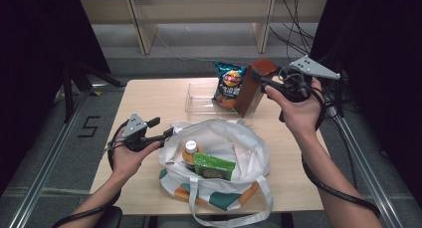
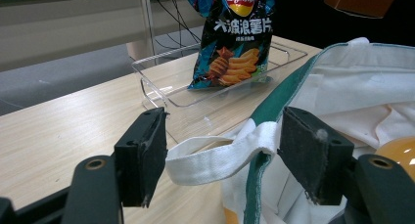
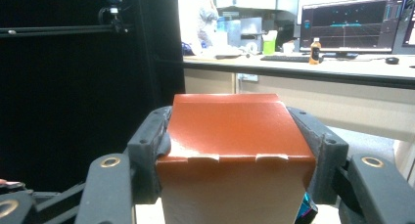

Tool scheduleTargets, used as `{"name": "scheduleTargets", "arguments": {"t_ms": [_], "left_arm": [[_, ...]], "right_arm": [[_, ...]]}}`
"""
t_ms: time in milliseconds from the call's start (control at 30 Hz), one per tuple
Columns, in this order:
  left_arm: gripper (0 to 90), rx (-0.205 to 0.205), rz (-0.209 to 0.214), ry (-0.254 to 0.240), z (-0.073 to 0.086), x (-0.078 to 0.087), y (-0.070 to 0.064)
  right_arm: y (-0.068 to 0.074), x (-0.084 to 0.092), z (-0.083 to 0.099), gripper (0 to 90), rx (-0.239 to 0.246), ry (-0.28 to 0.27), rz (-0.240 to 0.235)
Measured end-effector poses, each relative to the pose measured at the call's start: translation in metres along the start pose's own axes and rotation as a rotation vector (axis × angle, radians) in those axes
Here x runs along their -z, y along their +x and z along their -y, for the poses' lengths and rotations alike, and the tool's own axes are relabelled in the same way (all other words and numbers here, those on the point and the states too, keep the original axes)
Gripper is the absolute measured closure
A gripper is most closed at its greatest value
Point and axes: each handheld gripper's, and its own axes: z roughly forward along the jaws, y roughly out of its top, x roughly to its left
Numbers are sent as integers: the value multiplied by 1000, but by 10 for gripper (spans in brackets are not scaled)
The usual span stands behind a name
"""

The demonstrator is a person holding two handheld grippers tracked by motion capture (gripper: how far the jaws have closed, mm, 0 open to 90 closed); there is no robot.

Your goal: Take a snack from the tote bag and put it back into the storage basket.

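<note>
Brown carton (image 1: pixel 255 86) is clamped in your right gripper (image 1: pixel 259 77), jaws pressed on both side walls near the top flap (the right gripper view shows it seated square between the pads). It stands tilted at the right end of the clear plastic tray (image 1: pixel 199 102), just beside the blue chip bag (image 1: pixel 229 83), which stands upright in that tray. Can't tell whether the carton's base touches the tray floor. Your left gripper (image 1: pixel 166 133) sits at the left rim of the white tote bag (image 1: pixel 249 148), jaws spread, with the bag's white strap (image 2: pixel 220 155) lying between them; it meets the right pad, clear of the left one. Inside the tote: an orange bottle (image 1: pixel 190 152) and a green pack (image 1: pixel 214 167).
</note>
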Motion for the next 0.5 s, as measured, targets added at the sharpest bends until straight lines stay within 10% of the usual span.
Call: {"name": "scheduleTargets", "arguments": {"t_ms": [500], "left_arm": [[338,-4,-6,4,0,1,1]], "right_arm": [[-4,-17,7,398,20,19,43]]}}
